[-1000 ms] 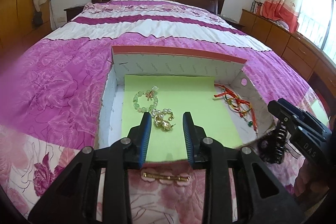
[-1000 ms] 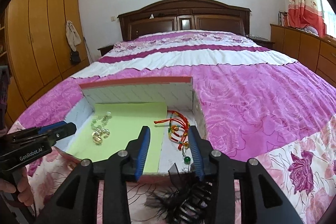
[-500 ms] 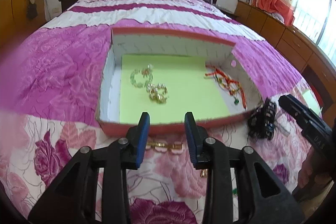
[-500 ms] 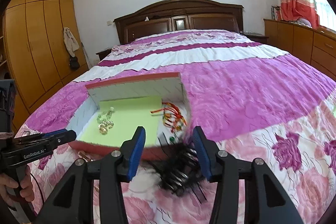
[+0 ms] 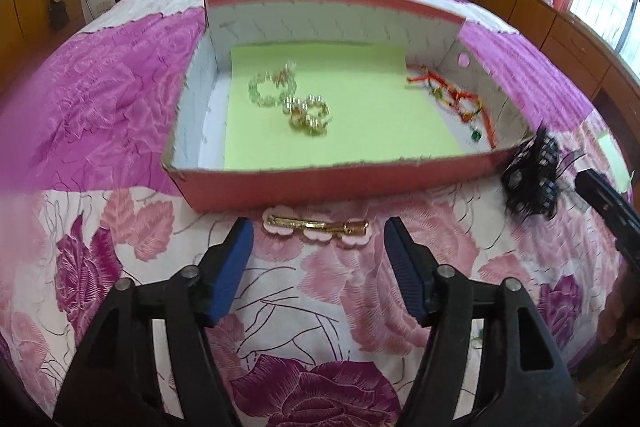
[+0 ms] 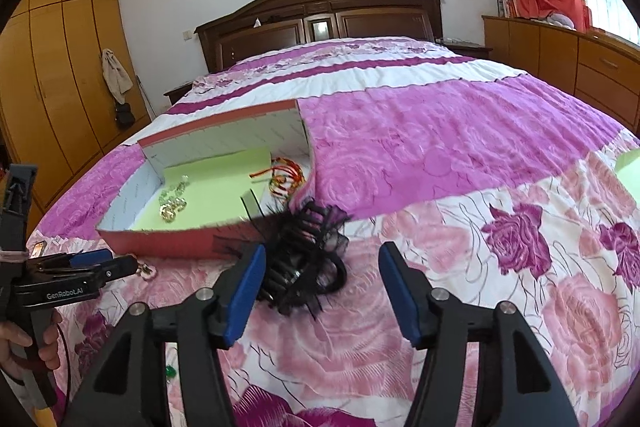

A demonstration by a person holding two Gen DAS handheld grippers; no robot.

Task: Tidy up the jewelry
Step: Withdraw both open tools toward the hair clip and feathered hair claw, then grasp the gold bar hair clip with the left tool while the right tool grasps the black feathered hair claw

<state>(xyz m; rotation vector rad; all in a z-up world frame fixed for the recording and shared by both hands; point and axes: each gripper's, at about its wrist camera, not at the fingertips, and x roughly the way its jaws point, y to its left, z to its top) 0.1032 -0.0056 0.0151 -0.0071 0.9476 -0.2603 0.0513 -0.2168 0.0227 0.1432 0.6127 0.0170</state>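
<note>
Jewelry box (image 5: 320,183): red cardboard, open top, on the bed's floral quilt (image 5: 120,87); green paper liner (image 5: 360,99) inside.
Box contents: pale green bead bracelet (image 5: 272,89) touching a gold-and-pearl piece (image 5: 308,113) on the liner; red-orange cord bracelets (image 5: 452,95) beside the liner at the right wall.
Gold hair clip (image 5: 316,227): flat on the quilt, just outside the box's near wall.
Black hair claw (image 6: 304,259): on the quilt at the box's near right corner – frilly, dark.
Left tool (image 5: 318,239): jaws have just been opening, now wide apart; nothing gripped, gold clip lies just ahead of the tips.
Right tool (image 6: 322,271): jaws have just been opening – wide, pads not pressing; black claw lies between the tips, nearer the left pad.
</note>
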